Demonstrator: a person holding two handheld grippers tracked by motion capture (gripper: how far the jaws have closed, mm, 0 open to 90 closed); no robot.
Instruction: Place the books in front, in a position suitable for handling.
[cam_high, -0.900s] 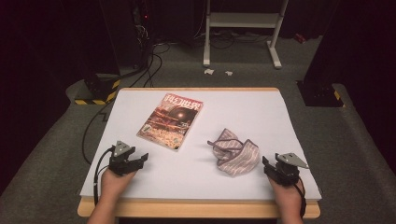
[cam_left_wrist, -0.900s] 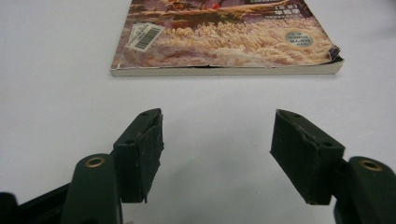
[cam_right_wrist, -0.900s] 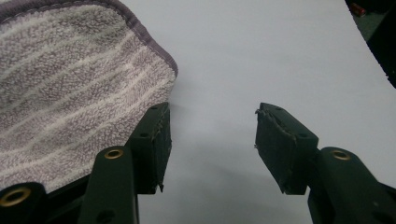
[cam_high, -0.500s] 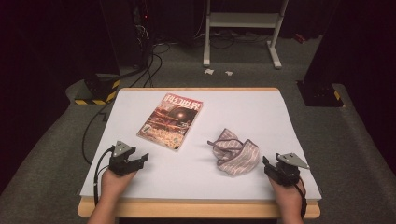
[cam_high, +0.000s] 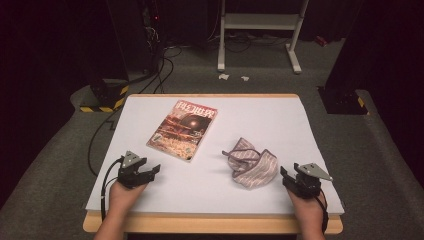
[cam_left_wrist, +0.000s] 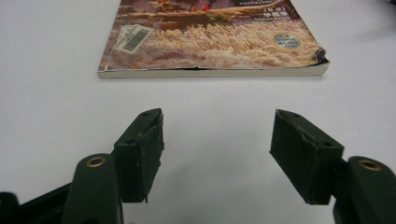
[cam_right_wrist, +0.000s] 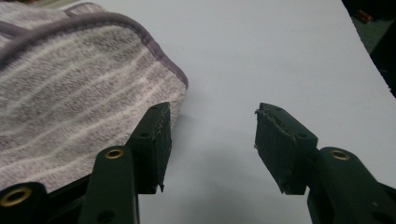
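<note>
**Both grippers parked at the near edge, magazine and cloth untouched**

The table (cam_high: 310, 125), white-topped with a wooden rim, took up most of the high view. It stood on grey carpet, with dark equipment and a white stand frame (cam_high: 260, 22) beyond its far edge.

The magazine (cam_high: 182, 130) lay flat, left of centre, turned at a slant with its reddish cover up. In the left gripper view its near edge ran across the top of the picture, barcode at the left corner, one corner of the cover worn.

The striped cloth (cam_high: 251, 164) lay crumpled right of centre, nearer than the magazine and well apart from it. It was grey-mauve with a darker hem.

The left gripper (cam_high: 150, 172) rested at the near left of the table, held in a hand and pointing toward the magazine. Its jaws stood apart with bare tabletop between them; the magazine lay beyond the tips, not touched.

The right gripper (cam_high: 284, 175) rested at the near right, just beside the cloth. Its jaws also stood apart with nothing between them. In the right gripper view the cloth's hem lay close beside the left jaw; whether it touched, I could not tell.
</note>
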